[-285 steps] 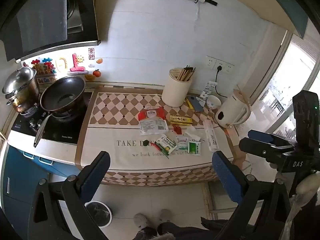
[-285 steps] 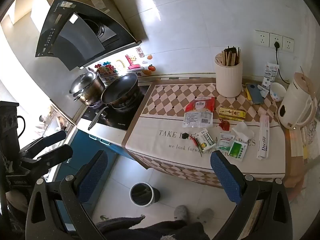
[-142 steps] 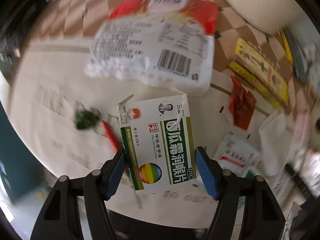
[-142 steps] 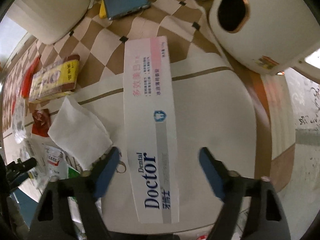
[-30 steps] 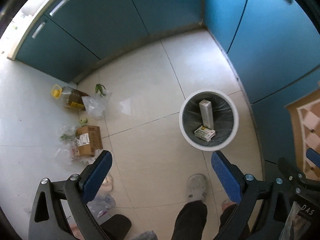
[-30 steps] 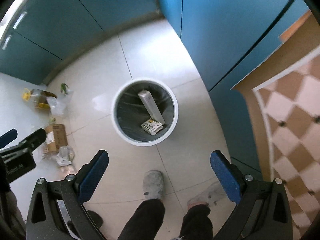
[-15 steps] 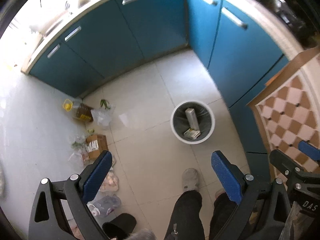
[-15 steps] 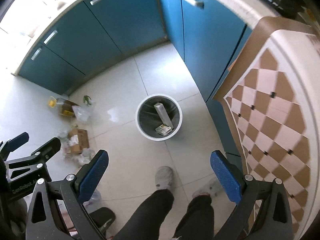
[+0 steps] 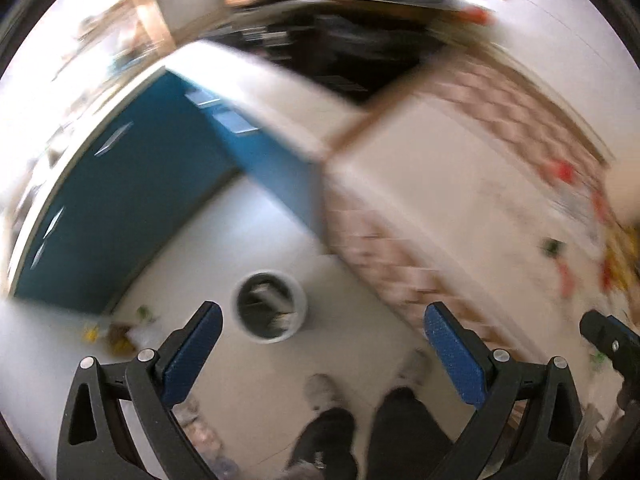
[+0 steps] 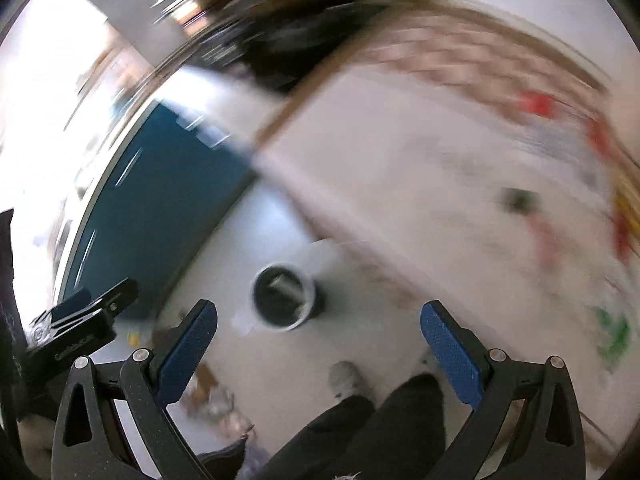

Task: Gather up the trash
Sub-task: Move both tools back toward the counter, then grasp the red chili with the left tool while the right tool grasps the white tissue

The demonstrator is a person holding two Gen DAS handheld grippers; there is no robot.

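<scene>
Both views are smeared by motion. The white round trash bin (image 9: 270, 307) (image 10: 285, 296) stands on the tiled floor with blurred boxes inside. My left gripper (image 9: 320, 320) is open and empty, high above the floor beside the bin. My right gripper (image 10: 318, 316) is open and empty too. Blurred trash lies on the counter mat (image 9: 440, 184): a red wrapper (image 10: 536, 104), a dark green scrap (image 10: 520, 198) and a green packet (image 10: 612, 336). The left gripper's fingers (image 10: 88, 312) show at the left edge of the right wrist view.
Blue cabinet doors (image 9: 140, 184) (image 10: 160, 188) run along the floor's far side. A black stove top (image 9: 340, 52) sits left of the mat. Loose litter (image 9: 116, 332) lies on the floor. A person's legs and slippers (image 9: 324, 388) stand below the grippers.
Both cameras have swung up and right from the bin toward the counter. The bin has slid lower in view and the mat with its trash has come into sight. Both grippers stay open.
</scene>
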